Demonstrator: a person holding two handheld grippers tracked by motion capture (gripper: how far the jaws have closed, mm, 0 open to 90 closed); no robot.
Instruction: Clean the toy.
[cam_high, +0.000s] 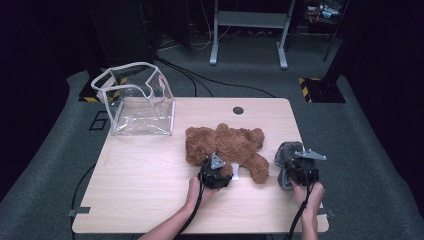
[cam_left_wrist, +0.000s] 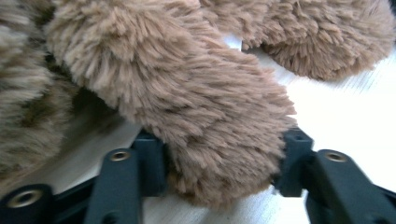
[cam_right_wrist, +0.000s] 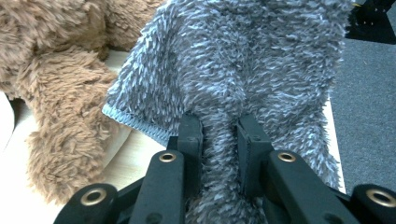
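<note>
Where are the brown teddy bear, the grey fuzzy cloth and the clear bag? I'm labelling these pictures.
brown teddy bear (cam_high: 225, 142): high view, on its furry body.
grey fuzzy cloth (cam_right_wrist: 252, 60): right gripper view, on the pile above the jaws.
clear bag (cam_high: 142, 112): high view, on its front wall.

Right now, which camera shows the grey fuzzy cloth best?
The right gripper view: the grey cloth is close up, pinched between the right gripper jaws, its hemmed edge visible. In the high view it is a small grey bundle partly behind that gripper, beside the teddy bear.
</note>
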